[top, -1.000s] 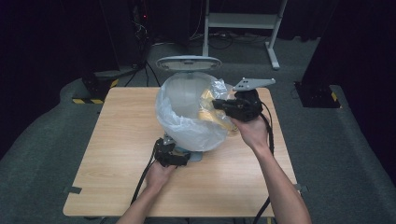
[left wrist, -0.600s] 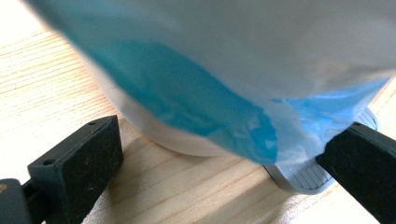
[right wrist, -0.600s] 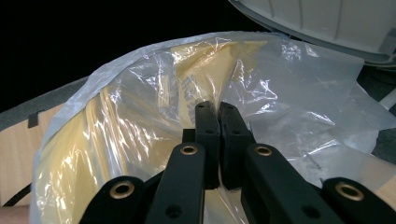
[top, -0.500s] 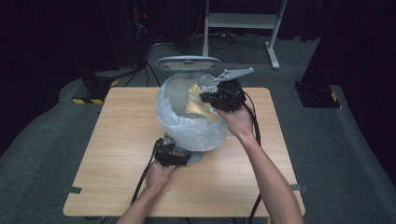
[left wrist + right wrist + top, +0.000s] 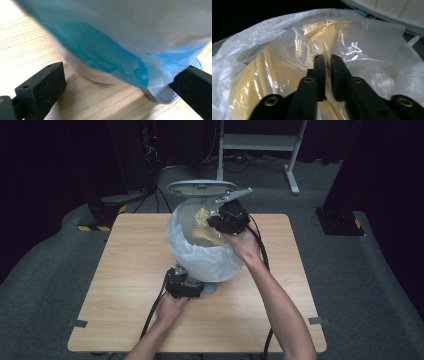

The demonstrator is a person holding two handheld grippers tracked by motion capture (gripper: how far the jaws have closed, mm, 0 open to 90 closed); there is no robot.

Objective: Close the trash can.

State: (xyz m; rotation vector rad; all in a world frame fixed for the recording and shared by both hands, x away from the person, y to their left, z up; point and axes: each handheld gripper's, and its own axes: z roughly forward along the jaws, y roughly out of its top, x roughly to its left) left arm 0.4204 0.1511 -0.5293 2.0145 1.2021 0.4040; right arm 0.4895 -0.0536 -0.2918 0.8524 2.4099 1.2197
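Left gripper view, nearest first: the left tool (image 5: 192,290) has its two black jaws standing wide apart on the pale wooden tabletop (image 5: 27,50), one to each side of the foot of the small blue pedal bin (image 5: 100,55), and neither pad presses on it. The bin's grey ribbed pedal (image 5: 160,96) lies just inside the right jaw. Because nothing is clamped, a tug from above could slide or tip the bin, and a careless squeeze could catch the pedal.

Farther off, the right tool (image 5: 327,75) reaches into the mouth of the white translucent plastic liner bag (image 5: 210,257) that lines the bin. Its jaws have just been opening and now stand a narrow slit apart, with a fold of thin clear film between them; whether the pads still bite I cannot tell. Just ahead of the tips lies the crumpled yellow plastic wrapper (image 5: 319,37). Withdrawing with film snagged could drag the liner off the rim or lift the wrapper out again. Beyond the tips, the white raised lid (image 5: 202,186) could drop onto the hand.
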